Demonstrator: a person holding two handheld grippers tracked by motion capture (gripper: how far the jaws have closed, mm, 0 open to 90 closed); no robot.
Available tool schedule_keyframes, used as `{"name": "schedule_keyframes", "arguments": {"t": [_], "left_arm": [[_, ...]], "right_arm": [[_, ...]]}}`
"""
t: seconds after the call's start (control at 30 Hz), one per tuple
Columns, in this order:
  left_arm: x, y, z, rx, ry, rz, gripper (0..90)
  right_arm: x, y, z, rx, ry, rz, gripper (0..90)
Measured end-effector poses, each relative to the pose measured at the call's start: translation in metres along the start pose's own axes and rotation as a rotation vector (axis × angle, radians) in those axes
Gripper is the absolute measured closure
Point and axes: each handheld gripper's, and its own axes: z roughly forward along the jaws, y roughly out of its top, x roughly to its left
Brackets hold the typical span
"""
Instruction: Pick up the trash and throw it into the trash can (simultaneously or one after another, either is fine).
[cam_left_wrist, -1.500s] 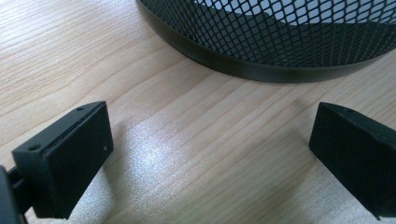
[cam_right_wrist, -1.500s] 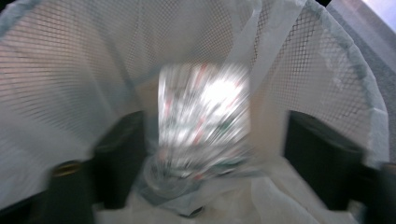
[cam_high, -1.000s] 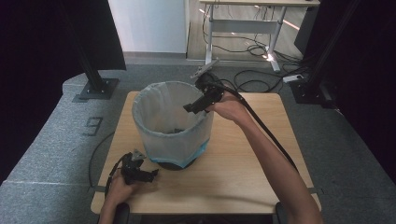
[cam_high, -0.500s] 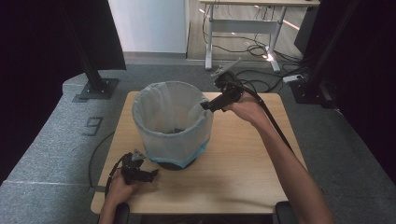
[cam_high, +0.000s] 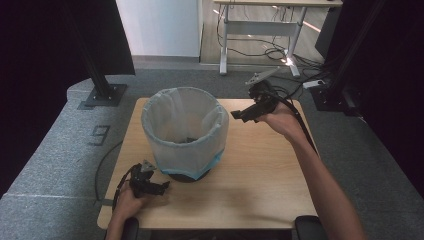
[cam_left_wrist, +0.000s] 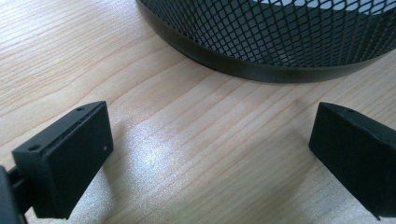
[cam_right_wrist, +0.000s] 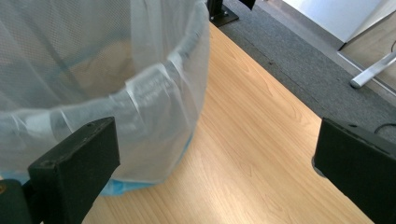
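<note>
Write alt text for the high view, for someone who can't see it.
A mesh bin lined with a pale plastic bag stands on a wooden table. The person's right gripper is held open in the air beside the bin's rim, and the left gripper rests on the table near its base.

A wooden table (cam_high: 260, 170) carries a liner-covered mesh bin (cam_high: 185, 132).

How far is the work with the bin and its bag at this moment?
Done, it seems: the bag lines the mesh bin, folded over its rim. In hand: nothing; the right gripper hovers open beside the rim, and the left gripper rests open on the table. What remains cannot be judged from these views.
</note>
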Motion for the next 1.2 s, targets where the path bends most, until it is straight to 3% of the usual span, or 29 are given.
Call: {"name": "schedule_keyframes", "arguments": {"t": [0.1,0.77,1.2], "left_arm": [[0.000,0.000,0.000,0.000,0.000,0.000,0.0],[0.000,0.000,0.000,0.000,0.000,0.000,0.0],[0.000,0.000,0.000,-0.001,0.000,0.000,0.0]], "right_arm": [[-0.002,-0.005,-0.003,0.025,-0.026,-0.013,0.0],[-0.021,-0.053,-0.024,-0.028,-0.060,0.038,0.0],[-0.027,-0.088,-0.023,-0.021,-0.100,0.054,0.8]]}}
